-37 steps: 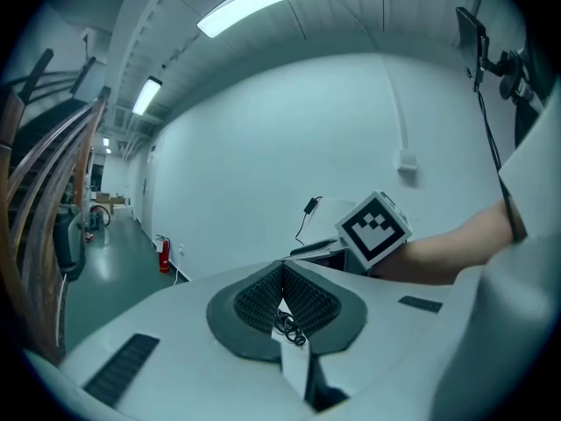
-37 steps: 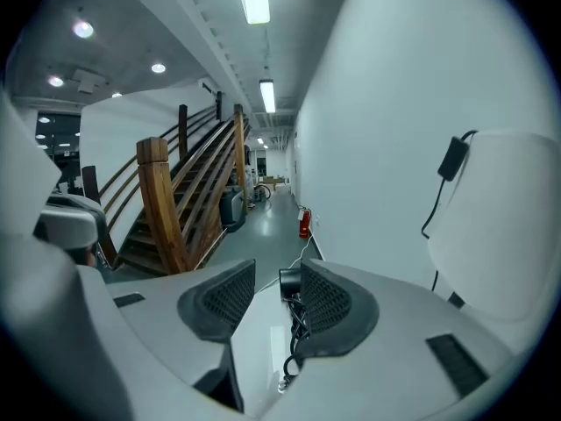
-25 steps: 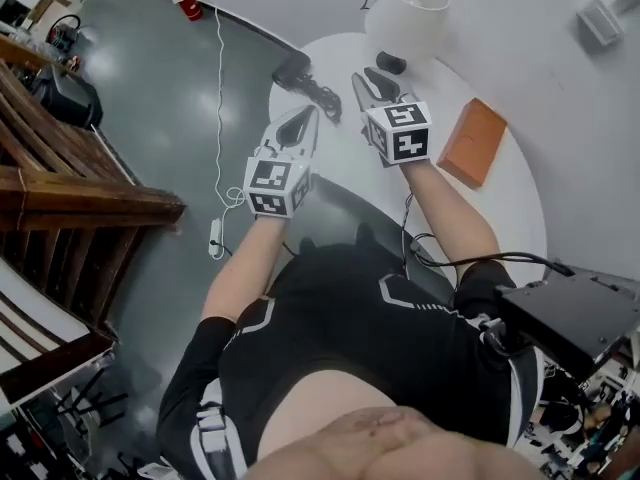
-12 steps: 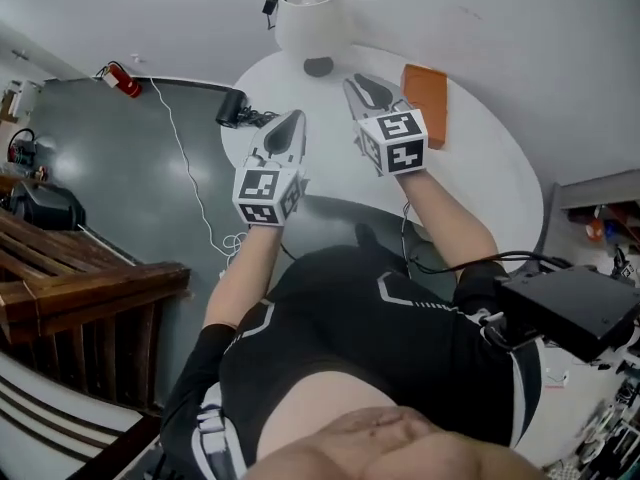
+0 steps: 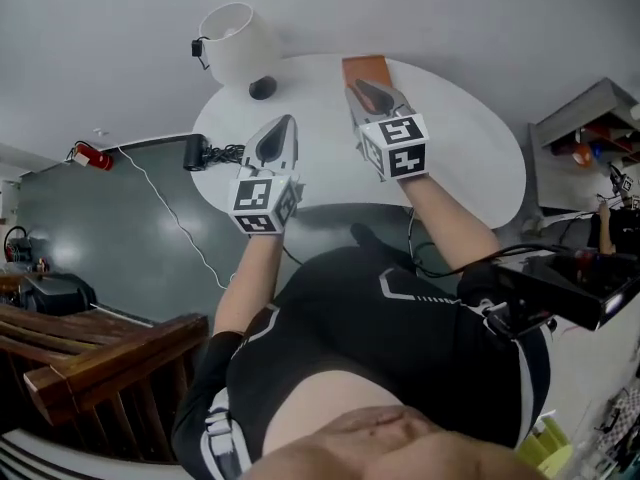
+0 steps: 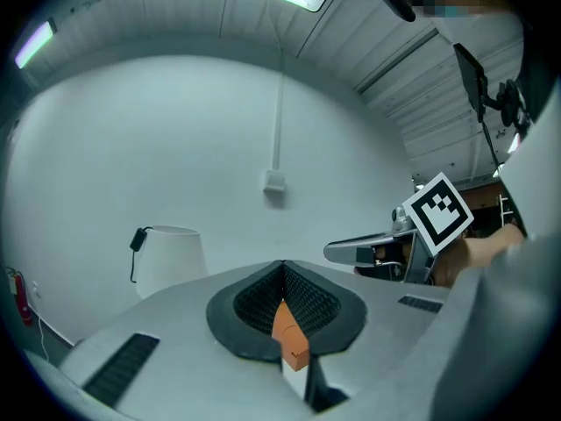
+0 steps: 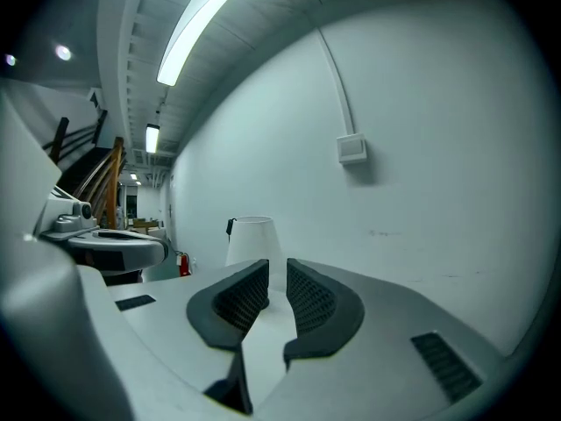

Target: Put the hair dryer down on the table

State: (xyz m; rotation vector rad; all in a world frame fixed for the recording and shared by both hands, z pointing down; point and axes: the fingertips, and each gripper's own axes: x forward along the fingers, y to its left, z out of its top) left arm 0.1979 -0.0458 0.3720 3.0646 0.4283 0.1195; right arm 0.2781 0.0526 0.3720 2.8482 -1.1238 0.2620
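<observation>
The black hair dryer (image 5: 195,153) is seen lying at the left rim of the round white bench (image 5: 460,158), at centre left of the head view, with its cord bunched beside it. It is touched by neither claw. The left claw (image 5: 284,123) is held closed, its tips met, to the dryer's right. The right claw (image 5: 357,85) is kept narrowly open, with only bare bench between its jaws, just below the flat orange rectangular block (image 5: 364,68). A white lampshade (image 5: 238,40) is seen at upper left.
</observation>
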